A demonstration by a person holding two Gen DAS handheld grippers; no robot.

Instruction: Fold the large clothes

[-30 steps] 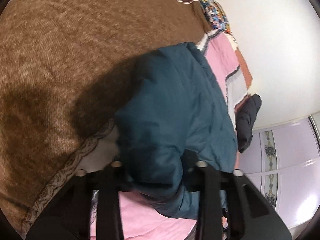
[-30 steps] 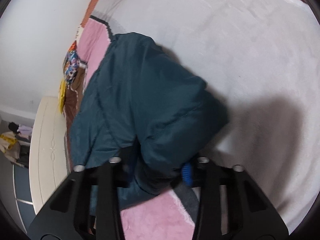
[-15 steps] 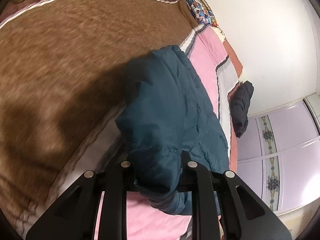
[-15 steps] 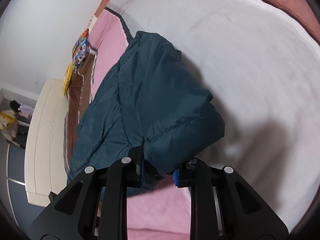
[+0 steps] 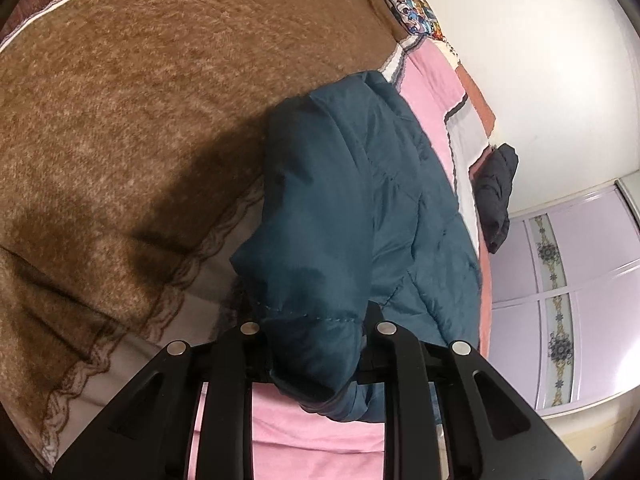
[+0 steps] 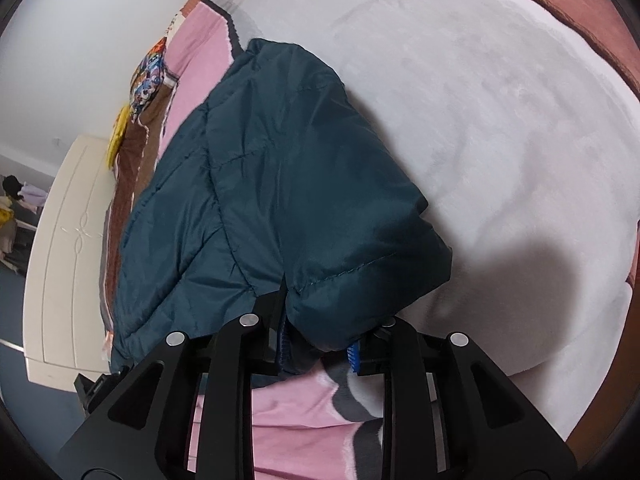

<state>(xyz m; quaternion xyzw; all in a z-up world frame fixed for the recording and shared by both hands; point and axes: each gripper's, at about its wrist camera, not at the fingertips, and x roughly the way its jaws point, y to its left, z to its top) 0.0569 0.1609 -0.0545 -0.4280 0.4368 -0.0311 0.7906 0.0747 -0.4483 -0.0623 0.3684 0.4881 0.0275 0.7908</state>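
Note:
A dark teal quilted jacket [image 5: 360,216] lies on the bed, partly over a pink blanket. My left gripper [image 5: 316,356] is shut on a bunched corner of the jacket and holds it lifted above the bed. The same jacket shows in the right wrist view [image 6: 256,184]. My right gripper [image 6: 320,340] is shut on another bunched corner of it, with blue pads showing beside the cloth. The fingertips of both grippers are hidden by the fabric.
A brown fuzzy blanket [image 5: 140,100] covers the bed to the left. A white fleece blanket [image 6: 500,120] lies to the right. A dark garment [image 5: 496,196] hangs at the bed's far edge. A lilac wardrobe [image 5: 580,300] and a cream headboard [image 6: 68,256] stand beside the bed.
Both grippers closed on the jacket's corners and lifted them up off the bed. The jacket now hangs from the jaws and stretches away from them.

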